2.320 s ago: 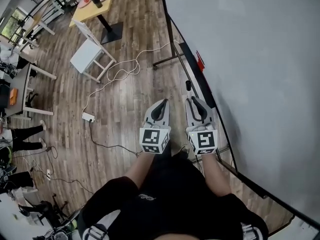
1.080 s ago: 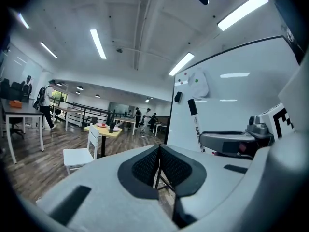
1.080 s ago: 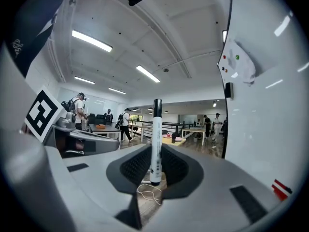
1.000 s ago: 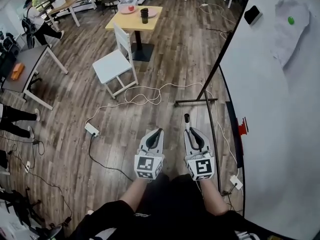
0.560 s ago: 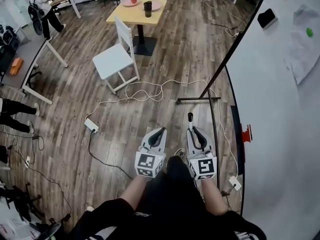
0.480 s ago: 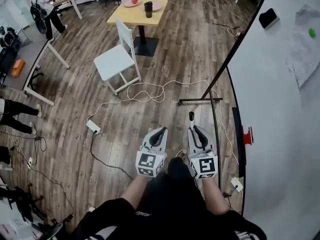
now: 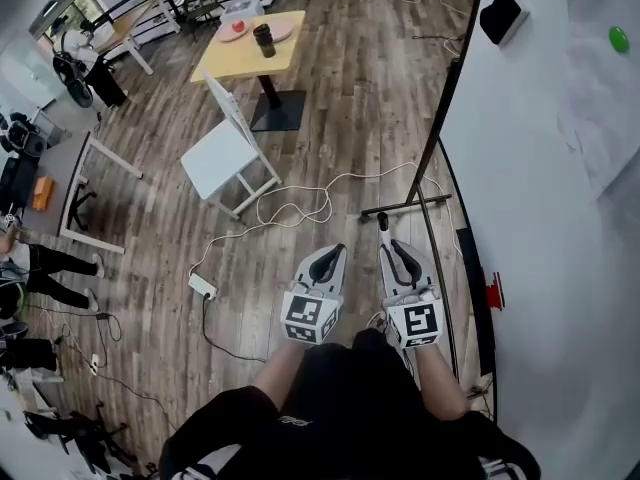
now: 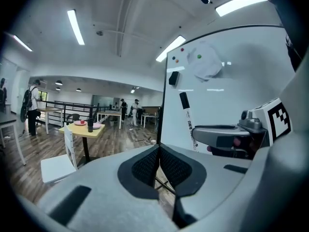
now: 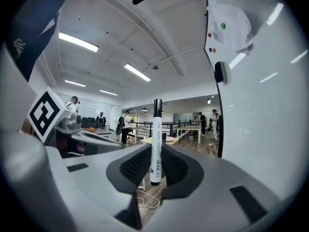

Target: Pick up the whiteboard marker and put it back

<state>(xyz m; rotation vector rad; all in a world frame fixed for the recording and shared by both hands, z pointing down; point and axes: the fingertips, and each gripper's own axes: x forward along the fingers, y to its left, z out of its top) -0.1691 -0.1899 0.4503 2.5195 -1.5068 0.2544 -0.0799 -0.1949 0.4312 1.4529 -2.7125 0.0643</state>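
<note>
Fingers of the right gripper (image 9: 155,163) clamp the whiteboard marker (image 9: 156,139) upright, cap up, probably for returning it to the whiteboard (image 7: 540,168) at right; left gripper (image 8: 159,163) fingers pressed together, empty, simply alongside.

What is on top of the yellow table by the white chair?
A dark cup and pink plates, one carrying something red, stand on the yellow table. What the cup holds cannot be seen from here.
</note>
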